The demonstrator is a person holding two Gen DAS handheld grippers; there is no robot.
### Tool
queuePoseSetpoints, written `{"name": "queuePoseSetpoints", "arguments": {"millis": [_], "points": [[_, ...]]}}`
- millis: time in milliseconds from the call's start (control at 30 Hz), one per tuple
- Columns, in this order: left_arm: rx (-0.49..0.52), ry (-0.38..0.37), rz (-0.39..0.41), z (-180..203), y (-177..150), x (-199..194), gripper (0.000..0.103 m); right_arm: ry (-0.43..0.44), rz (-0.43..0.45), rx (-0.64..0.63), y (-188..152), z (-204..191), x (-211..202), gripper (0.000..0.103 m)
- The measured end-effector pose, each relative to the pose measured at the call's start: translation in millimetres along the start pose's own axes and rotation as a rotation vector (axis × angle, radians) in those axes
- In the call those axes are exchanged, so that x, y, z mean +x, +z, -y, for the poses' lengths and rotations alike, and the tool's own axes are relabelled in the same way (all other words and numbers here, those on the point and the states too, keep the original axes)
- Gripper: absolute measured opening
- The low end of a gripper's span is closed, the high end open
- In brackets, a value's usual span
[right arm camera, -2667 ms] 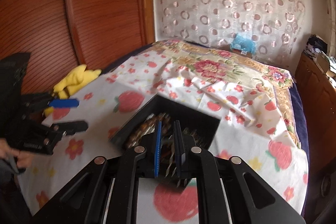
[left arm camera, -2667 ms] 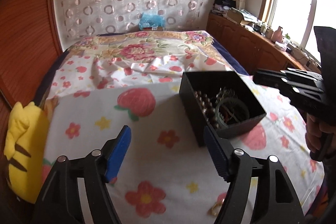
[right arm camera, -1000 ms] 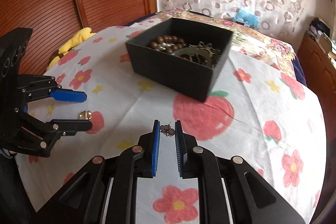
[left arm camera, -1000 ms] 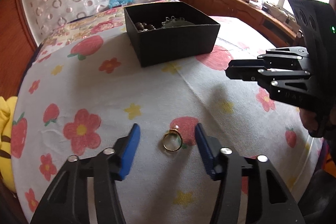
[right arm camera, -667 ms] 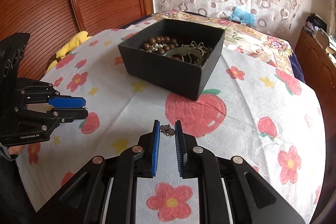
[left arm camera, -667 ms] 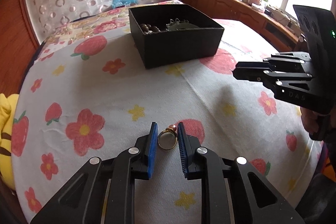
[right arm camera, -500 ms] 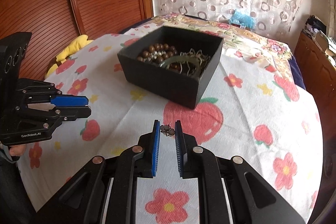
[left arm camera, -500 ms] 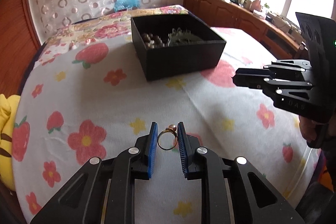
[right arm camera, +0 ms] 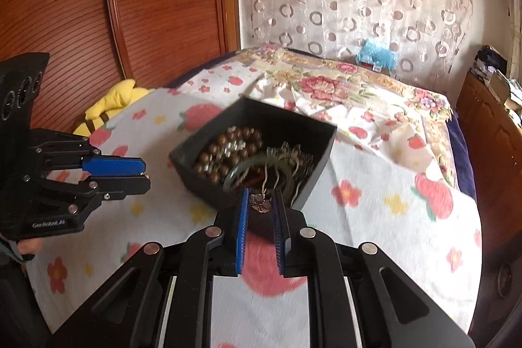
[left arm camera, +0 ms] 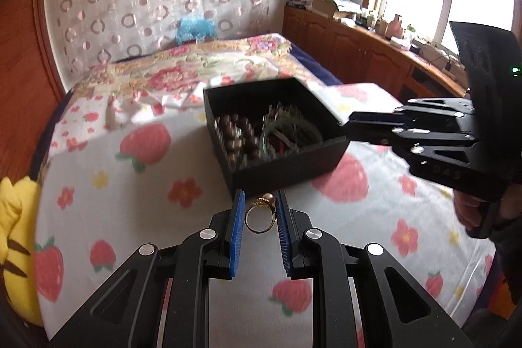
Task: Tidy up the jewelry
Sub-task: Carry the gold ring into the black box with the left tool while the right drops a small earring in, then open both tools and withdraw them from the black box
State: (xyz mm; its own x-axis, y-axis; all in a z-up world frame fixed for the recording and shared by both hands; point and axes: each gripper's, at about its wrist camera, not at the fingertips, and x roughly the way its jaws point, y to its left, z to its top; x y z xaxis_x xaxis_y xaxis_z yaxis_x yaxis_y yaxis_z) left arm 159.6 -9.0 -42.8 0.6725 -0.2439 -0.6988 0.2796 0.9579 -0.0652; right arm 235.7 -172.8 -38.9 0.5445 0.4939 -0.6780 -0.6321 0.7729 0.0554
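A black open box [left arm camera: 287, 167] holding brown beads, a green bangle and other jewelry sits on the strawberry-print cloth; it also shows in the right wrist view [right arm camera: 208, 188]. My left gripper [left arm camera: 260, 207] is shut on a gold ring with a pink pearl [left arm camera: 259, 216], held above the cloth just short of the box's near wall. My right gripper [right arm camera: 260, 201] is shut on a small dark metal earring [right arm camera: 260, 202], held over the box's near edge. Each gripper shows in the other's view: the right one [left arm camera: 355, 124] at the box's right side, the left one [right arm camera: 143, 173] to its left.
A yellow plush toy [left arm camera: 14, 250] lies at the cloth's left edge, also in the right wrist view [right arm camera: 111, 106]. A floral bedspread [left arm camera: 182, 74] and a blue toy [left arm camera: 194, 28] lie behind. Wooden cabinets [left arm camera: 359, 54] run along the right.
My left gripper closed on the ring, lifted it off the cloth and carried it toward the box. My right gripper, still holding the earring, rose and moved over the box's near edge.
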Motion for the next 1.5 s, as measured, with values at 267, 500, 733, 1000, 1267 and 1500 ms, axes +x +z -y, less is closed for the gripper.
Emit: {"name": "queuePoseSetpoints", "arguments": {"millis": [267, 500, 733, 1000, 1267, 1500], "points": [[0.019, 0.004, 0.063, -0.9, 31.6, 3.0, 0.018, 0.022, 0.011, 0.039, 21.2, 14.0, 17.0, 0.016], [0.013, 0.004, 0.088, -8.7, 52.2, 15.9, 0.018, 0.022, 0.025, 0.042, 33.9, 18.4, 25.9, 0.017], [0.013, 0.008, 0.121, -13.2, 68.8, 18.7, 0.018, 0.023, 0.036, 0.061, 37.4, 23.0, 29.1, 0.027], [0.024, 0.021, 0.091, -13.6, 85.1, 48.2, 0.018, 0.01, 0.04, 0.091, 28.5, 28.2, 20.1, 0.028], [0.005, 0.015, 0.085, -10.7, 92.2, 64.3, 0.018, -0.02, 0.045, 0.121, 14.0, 35.0, 5.7, 0.028], [-0.013, 0.038, 0.086, -8.5, 81.5, 55.6, 0.038, -0.041, 0.055, 0.13, 4.7, 32.6, -7.4, 0.028]]}}
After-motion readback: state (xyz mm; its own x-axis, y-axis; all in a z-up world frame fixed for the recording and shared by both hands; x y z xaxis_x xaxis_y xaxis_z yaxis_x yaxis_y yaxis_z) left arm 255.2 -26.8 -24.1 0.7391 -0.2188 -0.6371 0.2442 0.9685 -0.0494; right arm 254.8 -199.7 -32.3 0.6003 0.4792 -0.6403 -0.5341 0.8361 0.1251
